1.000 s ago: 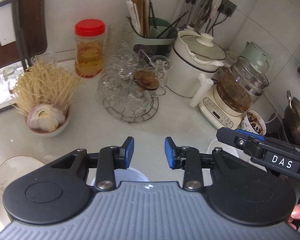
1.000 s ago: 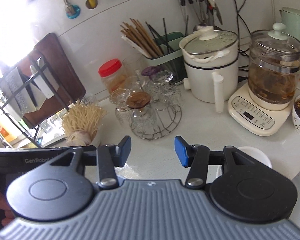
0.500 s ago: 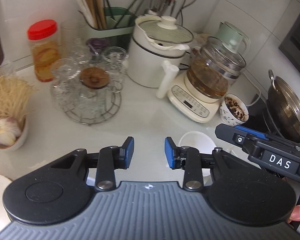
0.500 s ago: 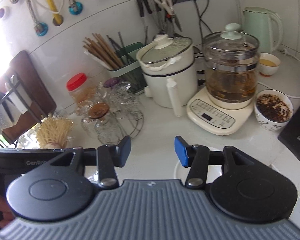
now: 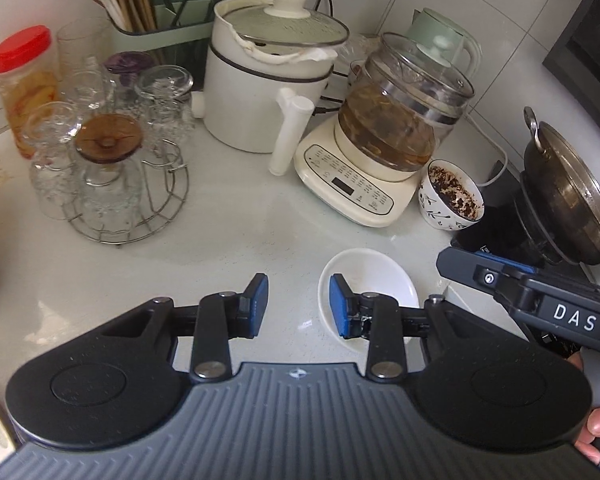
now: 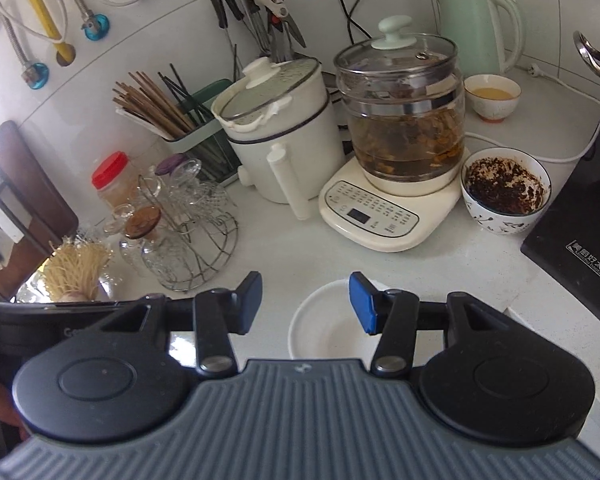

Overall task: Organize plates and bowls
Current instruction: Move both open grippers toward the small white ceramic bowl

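Left wrist: fingers apart, angled down over counter.

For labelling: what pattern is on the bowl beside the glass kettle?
Dark leaf sprigs on white bowl; right wrist view.

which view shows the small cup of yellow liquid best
The right wrist view. There the small cup stands in the open on the counter between the glass kettle and the green kettle, its yellow liquid visible. In the left wrist view only a sliver of it shows behind the glass kettle.
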Tool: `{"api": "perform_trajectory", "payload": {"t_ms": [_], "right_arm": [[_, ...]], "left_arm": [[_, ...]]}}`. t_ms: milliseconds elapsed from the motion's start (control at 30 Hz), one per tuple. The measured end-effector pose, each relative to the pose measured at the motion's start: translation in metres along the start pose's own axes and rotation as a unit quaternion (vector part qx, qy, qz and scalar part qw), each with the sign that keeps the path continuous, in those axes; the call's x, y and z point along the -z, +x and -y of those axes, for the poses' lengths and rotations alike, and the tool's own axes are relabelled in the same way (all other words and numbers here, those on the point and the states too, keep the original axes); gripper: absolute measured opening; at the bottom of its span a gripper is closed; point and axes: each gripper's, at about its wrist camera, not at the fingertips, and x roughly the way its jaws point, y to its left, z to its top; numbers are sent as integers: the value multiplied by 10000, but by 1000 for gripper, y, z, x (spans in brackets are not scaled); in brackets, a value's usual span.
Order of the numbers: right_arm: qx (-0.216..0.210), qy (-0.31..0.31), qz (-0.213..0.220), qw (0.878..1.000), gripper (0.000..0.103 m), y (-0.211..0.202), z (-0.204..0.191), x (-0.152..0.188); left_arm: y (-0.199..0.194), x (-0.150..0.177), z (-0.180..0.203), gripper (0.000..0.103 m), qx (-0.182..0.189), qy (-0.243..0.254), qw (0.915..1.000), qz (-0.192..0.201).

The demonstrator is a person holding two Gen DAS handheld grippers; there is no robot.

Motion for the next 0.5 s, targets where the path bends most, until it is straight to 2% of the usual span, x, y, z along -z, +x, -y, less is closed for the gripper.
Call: {"api": "perform_trajectory", "payload": {"t_ms": [167, 500], "right_arm": [[64, 164, -75, 9998, 52, 8, 22, 0], [224, 603, -381, 9972, 51, 35, 58, 8]], "left_arm": [[22, 0, 8, 42, -8, 106, 9999, -98], [59, 13, 4, 42, 98, -129, 9990, -422]]}}
